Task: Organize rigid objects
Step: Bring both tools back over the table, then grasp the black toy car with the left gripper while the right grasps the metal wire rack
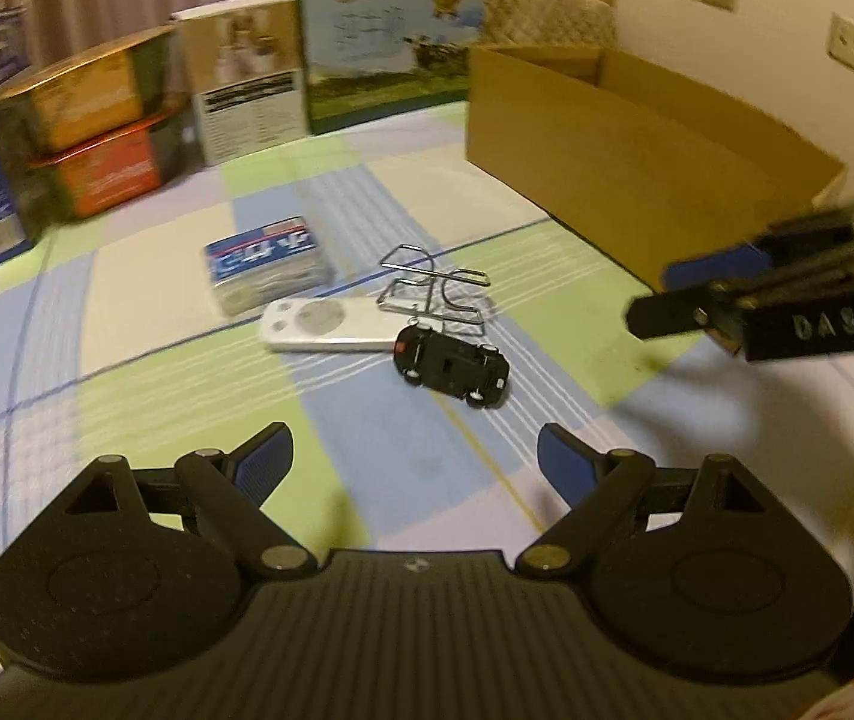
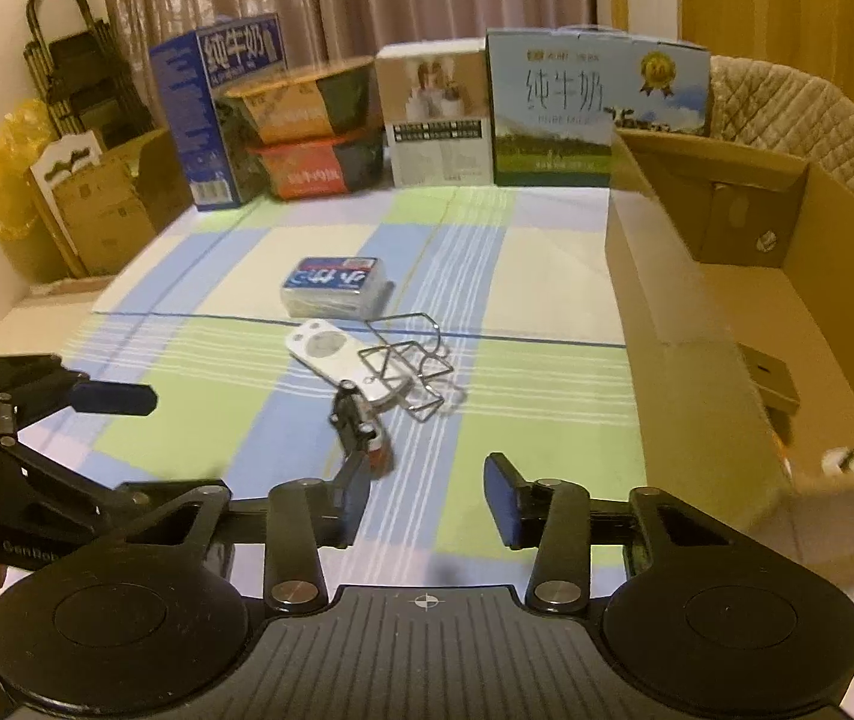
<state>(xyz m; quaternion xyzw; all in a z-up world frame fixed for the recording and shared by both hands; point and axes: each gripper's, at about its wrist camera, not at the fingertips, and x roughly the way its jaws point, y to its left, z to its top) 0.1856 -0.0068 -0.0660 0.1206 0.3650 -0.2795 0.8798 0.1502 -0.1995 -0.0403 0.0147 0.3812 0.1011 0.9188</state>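
A black toy car (image 1: 452, 365) (image 2: 360, 420) lies on the checked cloth, next to a white remote (image 1: 330, 324) (image 2: 330, 354), a wire rack (image 1: 436, 291) (image 2: 414, 372) and a blue-topped tin (image 1: 267, 264) (image 2: 335, 287). My left gripper (image 1: 414, 462) is open and empty, a little short of the car; it also shows at the left of the right wrist view (image 2: 114, 399). My right gripper (image 2: 427, 498) is open and empty, just short and right of the car; it shows at the right of the left wrist view (image 1: 685, 294).
An open cardboard box (image 1: 625, 138) (image 2: 727, 324) stands on the right with a few small items inside. Milk cartons (image 2: 553, 108), stacked bowls (image 2: 306, 132) and a white box (image 2: 436, 114) line the far edge of the table. More cardboard (image 2: 102, 210) leans at far left.
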